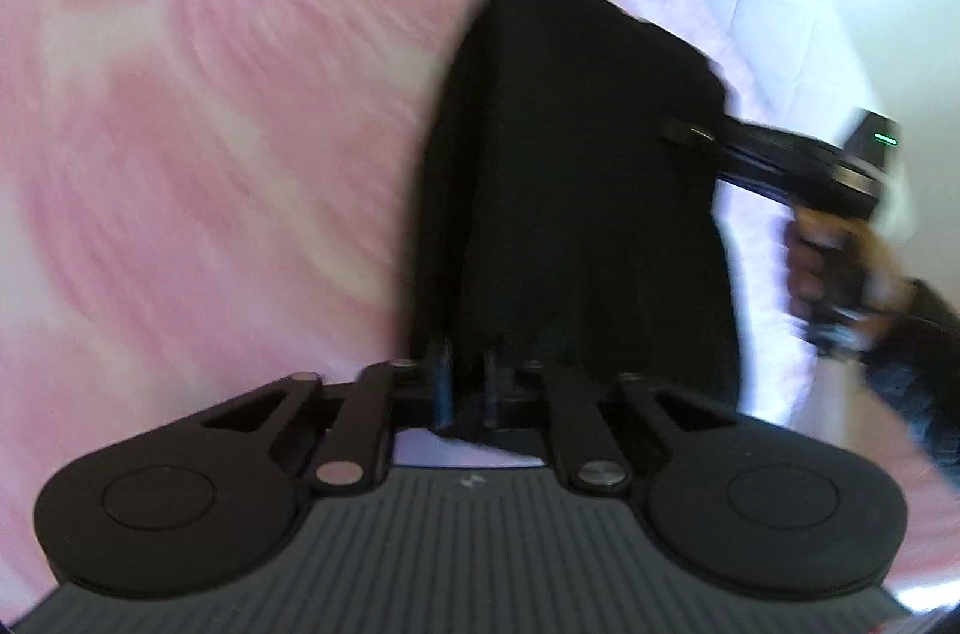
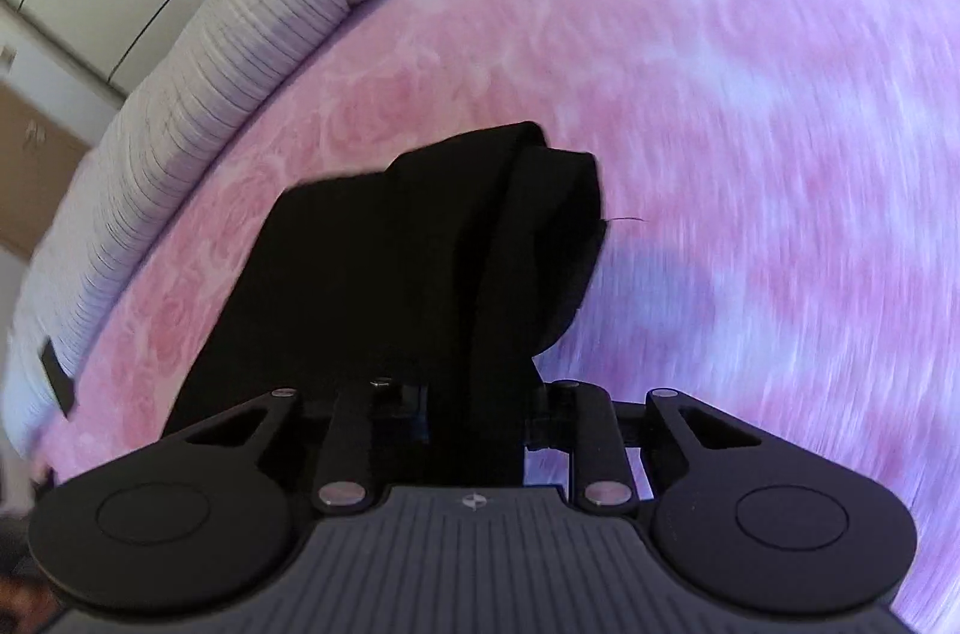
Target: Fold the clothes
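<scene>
Two grippers, both clamped on one black garment. Left gripper: fingers drawn close together, near edge of the fabric pinched between them, cloth running away from the camera as a dark, roughly rectangular panel. Right gripper seen from the left wrist view comes in from the side, tips at the garment's right edge, held by the person's right hand. Right gripper in its own view: jaws narrow, a thick bunch of black fabric rising straight out of them, doubled over at the top in a rolled fold. Garment looks lifted or at least partly off the pink rose-pattern blanket, which covers the bed underneath; cannot tell if the far end touches the blanket. Striped white pillow or duvet along the bed edge, white wall panels behind. Both views motion-blurred, so likely mid-swing of a fold. Risks, as judgement: right grip holds a bunched wad, not a clean corner, so layers could slip unevenly and leave a skewed fold; fast motion could drag the free end across the fuzzy blanket and wrinkle it; grippers at unequal heights would twist the panel; letting go early drops the rolled top into a lump.
</scene>
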